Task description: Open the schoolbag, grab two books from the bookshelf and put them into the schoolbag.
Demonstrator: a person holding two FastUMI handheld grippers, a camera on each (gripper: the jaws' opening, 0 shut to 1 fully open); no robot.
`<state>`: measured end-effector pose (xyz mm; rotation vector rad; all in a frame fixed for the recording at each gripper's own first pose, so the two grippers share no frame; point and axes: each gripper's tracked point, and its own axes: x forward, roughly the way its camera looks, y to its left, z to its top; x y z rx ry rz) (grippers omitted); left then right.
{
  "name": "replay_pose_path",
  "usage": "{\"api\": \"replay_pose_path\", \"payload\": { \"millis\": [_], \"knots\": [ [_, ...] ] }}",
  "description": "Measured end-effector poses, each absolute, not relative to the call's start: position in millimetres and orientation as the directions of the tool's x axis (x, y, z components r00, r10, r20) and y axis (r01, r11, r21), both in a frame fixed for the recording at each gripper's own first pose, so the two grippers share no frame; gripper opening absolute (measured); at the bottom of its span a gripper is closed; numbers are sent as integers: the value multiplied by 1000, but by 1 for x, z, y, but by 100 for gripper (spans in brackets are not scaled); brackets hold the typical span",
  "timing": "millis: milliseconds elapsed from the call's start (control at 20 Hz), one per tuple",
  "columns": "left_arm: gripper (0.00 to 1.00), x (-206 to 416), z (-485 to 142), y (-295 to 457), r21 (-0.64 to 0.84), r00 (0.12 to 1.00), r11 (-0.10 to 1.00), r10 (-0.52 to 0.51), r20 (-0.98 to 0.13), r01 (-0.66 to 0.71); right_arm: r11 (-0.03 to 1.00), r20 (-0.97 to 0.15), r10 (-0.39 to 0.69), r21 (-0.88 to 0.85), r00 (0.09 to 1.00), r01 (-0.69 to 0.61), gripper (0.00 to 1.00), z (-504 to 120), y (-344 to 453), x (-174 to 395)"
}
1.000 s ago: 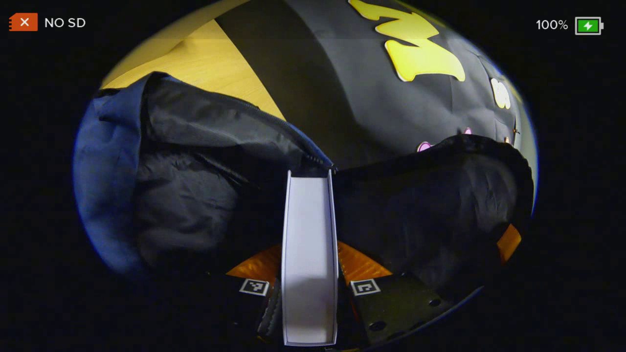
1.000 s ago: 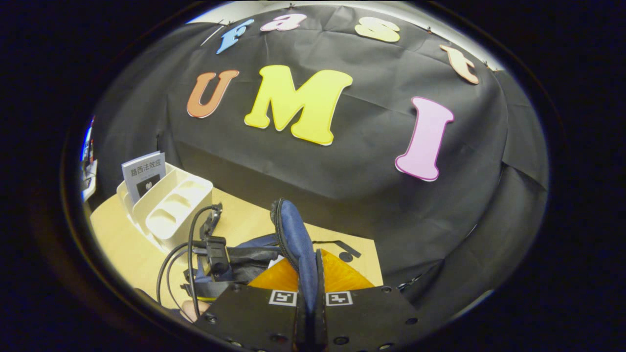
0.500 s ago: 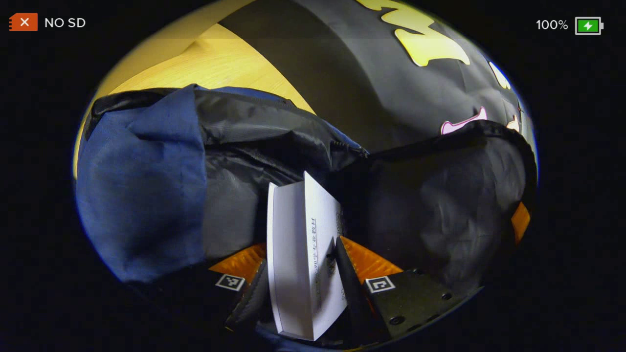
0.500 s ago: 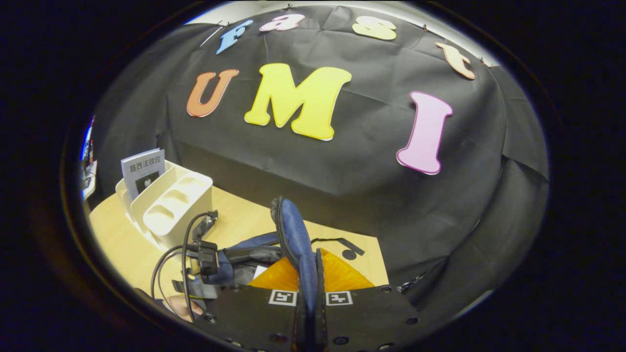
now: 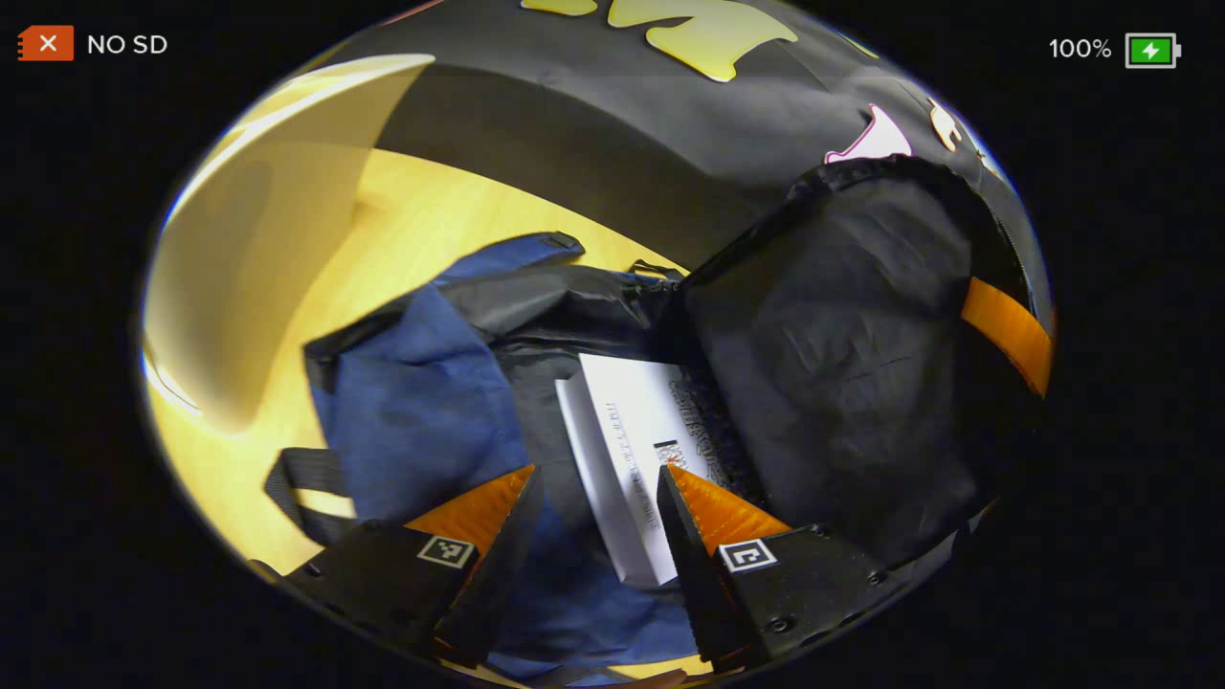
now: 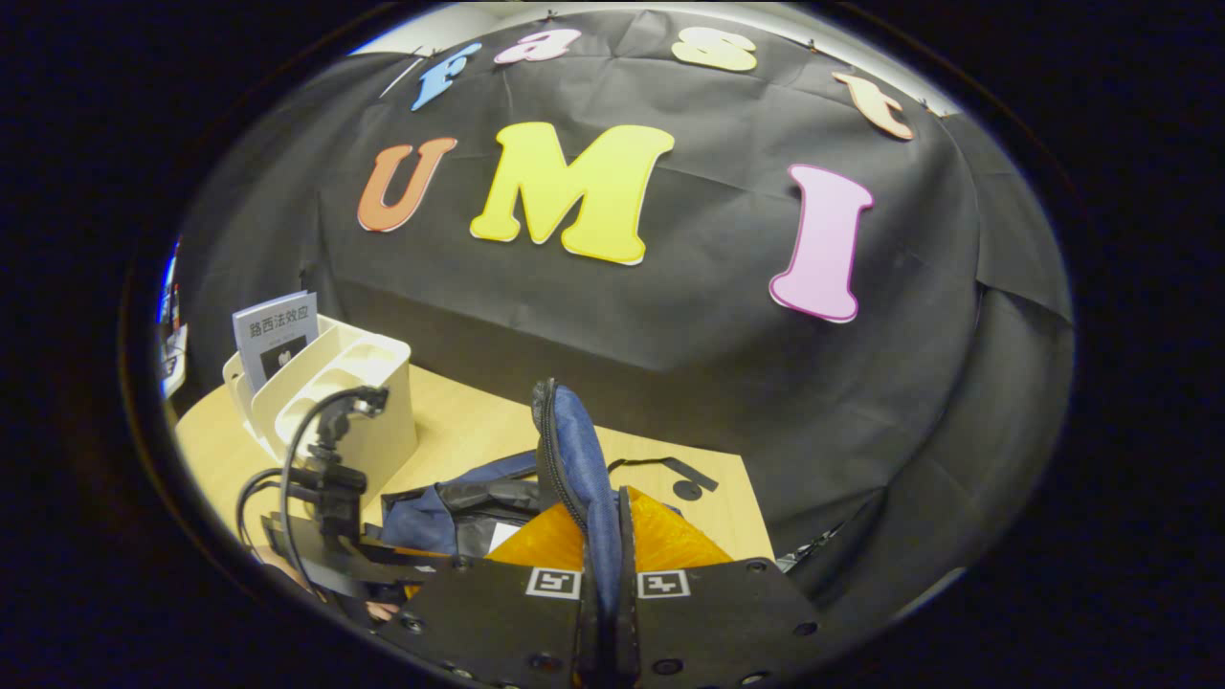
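My left gripper (image 5: 593,498) is released, with its jaws wide apart above the open schoolbag (image 5: 421,421). The white book (image 5: 632,450) lies loose inside the bag mouth, leaning, one end near my right-hand finger. My right gripper (image 6: 603,574) is clenched on the blue bag flap (image 6: 574,459) and lifts it upright, so the mouth is open.

I judge the main risk is at this flap: if my right grip slips, the lining falls over the book and closes the way for the second one. The leaning book may also catch on a finger when I pull out.

The second book (image 6: 276,335) stands in the white bookshelf (image 6: 335,402) near the desk's (image 6: 459,431) far left edge.
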<state>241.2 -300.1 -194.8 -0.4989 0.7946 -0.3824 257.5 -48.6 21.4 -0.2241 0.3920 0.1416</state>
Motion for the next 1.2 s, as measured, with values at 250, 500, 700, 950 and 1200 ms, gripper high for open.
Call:
{"api": "replay_pose_path", "payload": {
  "millis": [250, 500, 700, 950, 1200],
  "knots": [
    [78, 219, -141, -274, -503, 700, 838, -488, -521, 211, 964, -405, 93, -193, 909, -184, 7, 10, -48, 256],
    [82, 216, -91, -219, -327, 786, 914, -380, -487, 239, 964, -418, 95, -187, 904, -188, 7, 4, -46, 253],
    [96, 213, -58, -180, -234, 827, 945, -314, -465, 228, 964, -425, 106, -179, 899, -198, 7, -1, -41, 250],
    [99, 223, -8, -120, -90, 881, 981, -196, -430, 174, 960, -423, 119, -181, 898, -212, 7, -3, -30, 244],
    [99, 243, 38, -51, 16, 907, 996, -68, -415, 82, 965, -423, 148, -135, 894, -224, 10, -9, -20, 236]
  ]
}}
